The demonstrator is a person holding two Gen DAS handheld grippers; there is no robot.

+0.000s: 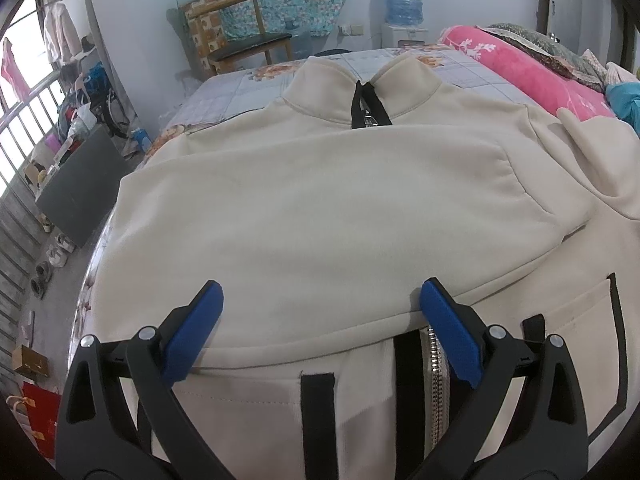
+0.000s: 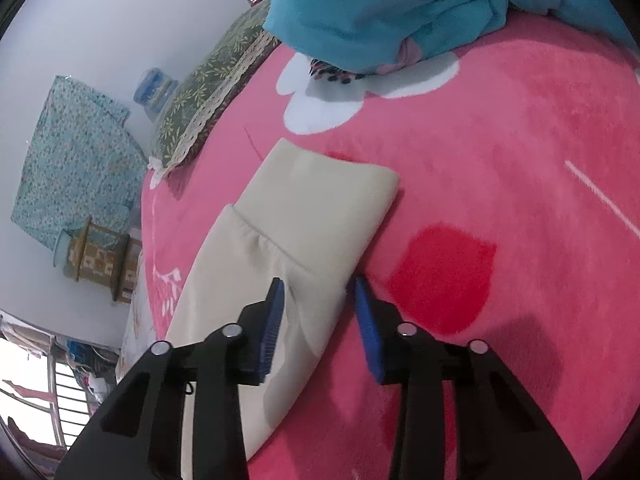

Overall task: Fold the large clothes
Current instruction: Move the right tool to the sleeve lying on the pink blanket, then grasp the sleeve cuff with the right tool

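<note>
matt cream fleece jacket [image 1: 320, 208], fuzzy pink plush blanket [image 2: 500, 152], metal zipper [image 1: 434, 376].

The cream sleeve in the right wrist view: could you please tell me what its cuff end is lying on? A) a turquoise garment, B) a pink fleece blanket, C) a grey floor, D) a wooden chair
B: the cream sleeve runs out from between the open jaws of the right gripper, and its cuff lies flat on the pink fleece blanket, apart from the turquoise garment beyond it.

Jacket [image 1: 320, 200] lay on bed [image 1: 224, 92], collar [image 1: 360, 80] at 12 o'clock, one sleeve [image 1: 280, 184] folded across chest. Chair [image 1: 244, 40] stood beyond at 11 o'clock. Other sleeve [image 2: 304, 220] rested on blanket [image 2: 500, 160], pillow [image 2: 208, 92] at 10 o'clock.
</note>
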